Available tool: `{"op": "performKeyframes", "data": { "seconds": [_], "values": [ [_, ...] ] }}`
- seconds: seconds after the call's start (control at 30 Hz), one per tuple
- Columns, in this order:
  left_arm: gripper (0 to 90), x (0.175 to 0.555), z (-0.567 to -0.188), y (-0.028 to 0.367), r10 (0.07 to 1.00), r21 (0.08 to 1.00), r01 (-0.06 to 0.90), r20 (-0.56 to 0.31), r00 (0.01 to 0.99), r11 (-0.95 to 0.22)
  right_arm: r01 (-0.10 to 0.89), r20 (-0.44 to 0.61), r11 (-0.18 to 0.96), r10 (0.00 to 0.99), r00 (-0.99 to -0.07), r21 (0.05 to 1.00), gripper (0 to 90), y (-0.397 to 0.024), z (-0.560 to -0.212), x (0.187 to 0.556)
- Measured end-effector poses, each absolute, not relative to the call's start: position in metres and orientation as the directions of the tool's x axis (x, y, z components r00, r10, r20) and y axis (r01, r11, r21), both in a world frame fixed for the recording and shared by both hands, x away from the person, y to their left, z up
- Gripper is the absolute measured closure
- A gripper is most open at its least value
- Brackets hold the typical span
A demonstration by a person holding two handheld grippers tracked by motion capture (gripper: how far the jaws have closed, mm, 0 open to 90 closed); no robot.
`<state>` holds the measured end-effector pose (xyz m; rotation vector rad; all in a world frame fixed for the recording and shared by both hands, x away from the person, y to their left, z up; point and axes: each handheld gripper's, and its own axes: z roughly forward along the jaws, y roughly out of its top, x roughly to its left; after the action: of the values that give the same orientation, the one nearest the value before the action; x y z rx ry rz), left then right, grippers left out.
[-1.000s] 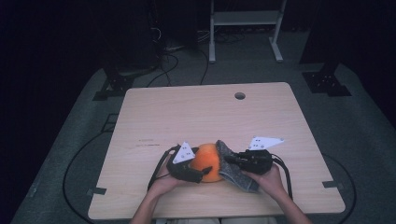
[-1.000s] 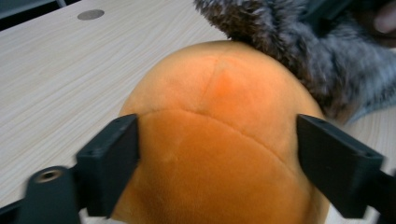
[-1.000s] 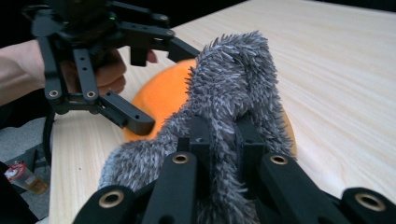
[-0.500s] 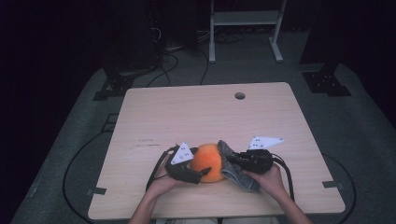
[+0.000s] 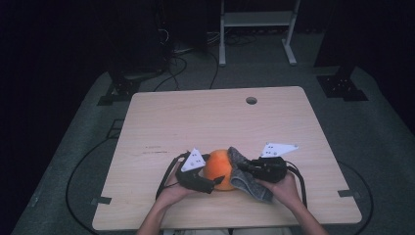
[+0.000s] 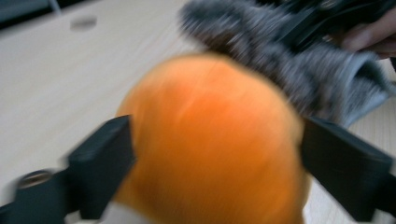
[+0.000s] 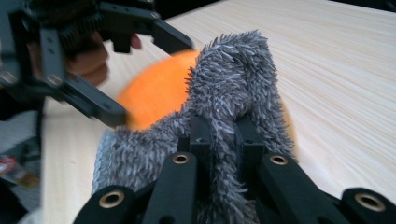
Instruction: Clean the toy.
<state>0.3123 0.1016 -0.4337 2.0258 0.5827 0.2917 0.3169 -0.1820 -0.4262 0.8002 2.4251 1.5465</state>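
Two grippers at table (image 5: 161,122) near edge, left gripper (image 5: 208,182) jaws just opened, spread around orange ball (image 5: 219,168), right gripper (image 5: 243,167) pinching grey fuzzy cloth (image 5: 244,180), far tabletop open.

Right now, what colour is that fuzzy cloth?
Grey, flecked lighter; the fuzzy cloth shows best in the right gripper view.

Light wood table (image 5: 195,122), round cable hole (image 5: 251,100) near far edge. Orange ball (image 5: 219,168) on it near front edge, grey fuzzy cloth (image 5: 247,181) touching ball's right side, draped partly on tabletop.
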Motion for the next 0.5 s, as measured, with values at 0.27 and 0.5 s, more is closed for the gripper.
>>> {"op": "performKeyframes", "data": {
  "seconds": [0.27, 0.5],
  "values": [
    [32.3, 0.308, -0.43, 0.096, 0.555, 0.876, 0.27, -0.004, 0.832, -0.399, 0.317, 0.108, 0.334, 0.518, -0.849, 0.888, 80.5, -0.185, -0.414, 0.312],
    [8.8, 0.308, -0.426, 0.094, 0.52, 0.862, 0.266, -0.003, 0.854, -0.432, 0.31, 0.103, 0.37, 0.483, -0.87, 0.876, 80.7, -0.176, -0.419, 0.311]
  ]
}}
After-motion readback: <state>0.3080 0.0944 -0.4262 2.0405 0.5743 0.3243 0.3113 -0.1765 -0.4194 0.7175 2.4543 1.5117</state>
